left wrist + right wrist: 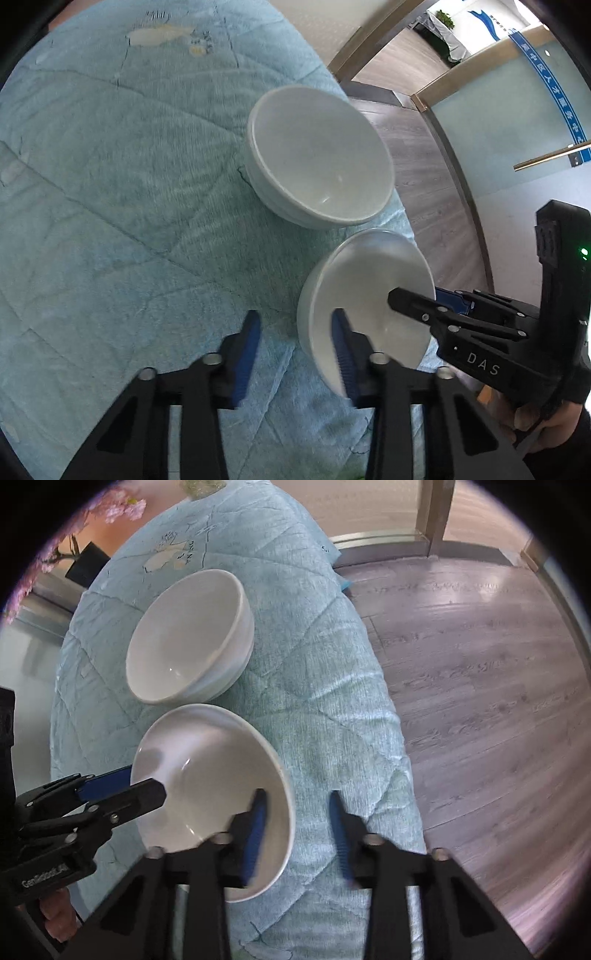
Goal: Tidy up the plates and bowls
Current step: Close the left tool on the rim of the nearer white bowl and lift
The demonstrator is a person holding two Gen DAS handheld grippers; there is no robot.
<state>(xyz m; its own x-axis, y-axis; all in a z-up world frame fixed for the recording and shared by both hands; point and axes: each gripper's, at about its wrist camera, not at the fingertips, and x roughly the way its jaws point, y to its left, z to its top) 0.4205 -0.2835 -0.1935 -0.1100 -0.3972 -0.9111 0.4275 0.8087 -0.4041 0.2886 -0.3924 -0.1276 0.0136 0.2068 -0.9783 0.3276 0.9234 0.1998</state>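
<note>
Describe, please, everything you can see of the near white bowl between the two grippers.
The near white bowl looks like glossy glazed ceramic, empty and tilted, at the quilted blue cloth's edge. The left gripper and right gripper each straddle its rim, one blue-padded finger inside, jaws open. A stack of similar bowls sits just behind, apart.
</note>
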